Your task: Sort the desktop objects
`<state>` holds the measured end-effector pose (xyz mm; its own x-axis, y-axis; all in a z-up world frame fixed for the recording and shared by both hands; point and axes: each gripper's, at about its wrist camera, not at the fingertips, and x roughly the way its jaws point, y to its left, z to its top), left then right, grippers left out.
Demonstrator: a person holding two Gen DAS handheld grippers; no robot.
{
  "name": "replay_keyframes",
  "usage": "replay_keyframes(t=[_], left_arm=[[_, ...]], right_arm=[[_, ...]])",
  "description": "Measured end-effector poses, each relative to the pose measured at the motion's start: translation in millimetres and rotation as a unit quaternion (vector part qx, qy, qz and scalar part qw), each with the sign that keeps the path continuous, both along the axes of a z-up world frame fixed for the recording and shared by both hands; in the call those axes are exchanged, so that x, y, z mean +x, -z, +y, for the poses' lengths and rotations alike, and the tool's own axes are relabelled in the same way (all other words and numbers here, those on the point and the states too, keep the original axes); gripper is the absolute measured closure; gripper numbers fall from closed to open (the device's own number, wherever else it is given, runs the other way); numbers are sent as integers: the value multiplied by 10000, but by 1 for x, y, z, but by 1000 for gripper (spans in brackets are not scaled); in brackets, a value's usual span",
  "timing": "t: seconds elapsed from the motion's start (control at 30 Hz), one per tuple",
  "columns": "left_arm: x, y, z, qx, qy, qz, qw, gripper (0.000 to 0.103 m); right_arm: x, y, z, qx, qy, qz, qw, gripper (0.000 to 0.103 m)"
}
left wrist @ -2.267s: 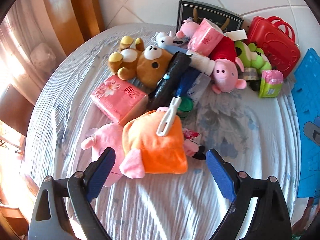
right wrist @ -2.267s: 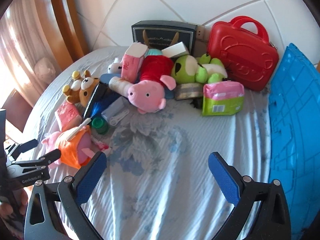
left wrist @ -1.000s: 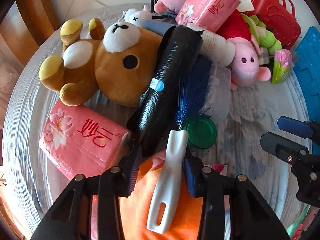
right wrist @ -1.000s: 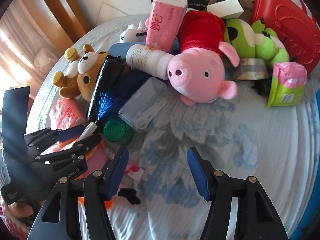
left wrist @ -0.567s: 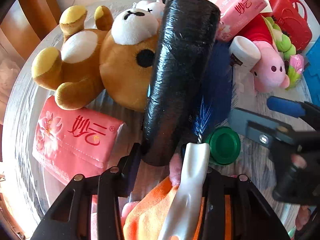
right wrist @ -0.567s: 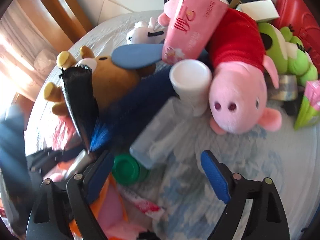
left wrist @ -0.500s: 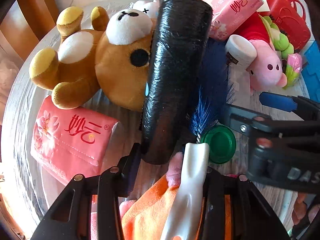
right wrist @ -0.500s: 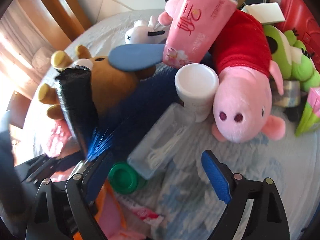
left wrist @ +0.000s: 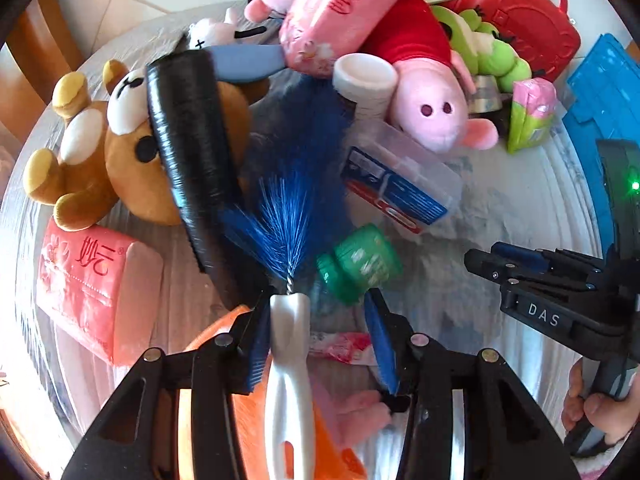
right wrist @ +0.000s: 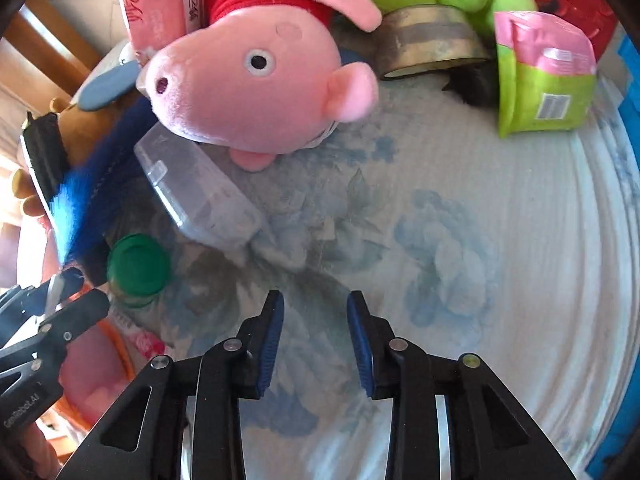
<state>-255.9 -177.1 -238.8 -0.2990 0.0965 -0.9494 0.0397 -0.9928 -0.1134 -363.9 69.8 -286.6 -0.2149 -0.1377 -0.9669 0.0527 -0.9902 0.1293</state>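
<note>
**Jaws around a brush handle, jaws over bare cloth**

Jaws of the left gripper [left wrist: 316, 340] are opening; we see the white handle of the blue brush [left wrist: 287, 376] between them, touching only the left pad. On the left, the pink tissue pack [left wrist: 94, 276] carries red Chinese characters. The green bottle [left wrist: 360, 262] is blurred and its label unreadable. The right gripper [left wrist: 516, 262] shows "DAS"; its jaws are closing on nothing above the flowered tablecloth [right wrist: 460, 240]. The barcode on the green-pink packet [right wrist: 544, 76] is too small to read.
</note>
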Motion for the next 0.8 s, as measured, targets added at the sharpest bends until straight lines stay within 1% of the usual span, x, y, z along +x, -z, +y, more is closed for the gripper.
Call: replay_keyframes(t=[0.03, 0.1, 0.17, 0.23, 0.27, 0.3, 0.47, 0.5, 0.53, 0.57, 0.6, 0.63, 0.73, 0.8], left_arm=[[4, -1, 3, 24, 31, 20, 10000, 59], [8, -1, 8, -23, 109, 17, 9999, 55], [5, 1, 16, -64, 169, -16, 9998, 54], [5, 5, 23, -5, 196, -57, 9998, 54], [0, 11, 33, -4, 203, -63, 9998, 54], [-5, 15, 33, -18, 183, -82, 9998, 54], [-23, 32, 26, 35, -131, -58, 9999, 54], [-25, 35, 22, 40, -173, -48, 9998, 54], [-27, 37, 17, 96, -201, -67, 9997, 54], [-28, 38, 13, 177, -222, -40, 9996, 54], [-29, 37, 10, 169, -232, 30, 9996, 54], [-30, 36, 10, 142, -207, 56, 9997, 56], [-33, 36, 6, 241, -155, 121, 9995, 56], [-33, 35, 11, 108, -6, 159, 9998, 56]], right_arm=[[3, -4, 1, -19, -21, 52, 10000, 55], [7, -11, 0, -3, -72, 153, 9999, 49], [9, -17, -2, -10, -118, 227, 9997, 49], [11, -22, -3, -5, -126, 304, 9995, 49], [11, -25, -3, 4, -136, 347, 9993, 49], [12, -28, -4, 17, -143, 384, 9992, 49], [10, -36, -7, -6, -244, 492, 9985, 47], [9, -36, -11, -16, -319, 508, 9982, 45], [7, -36, -15, -15, -389, 518, 9979, 40], [5, -36, -20, -16, -468, 533, 9975, 36], [2, -35, -26, -15, -548, 553, 9970, 30], [-1, -34, -31, -2, -618, 572, 9964, 29], [-8, -28, -36, 8, -633, 638, 9960, 30], [-20, -20, -27, -111, -638, 580, 9962, 30]])
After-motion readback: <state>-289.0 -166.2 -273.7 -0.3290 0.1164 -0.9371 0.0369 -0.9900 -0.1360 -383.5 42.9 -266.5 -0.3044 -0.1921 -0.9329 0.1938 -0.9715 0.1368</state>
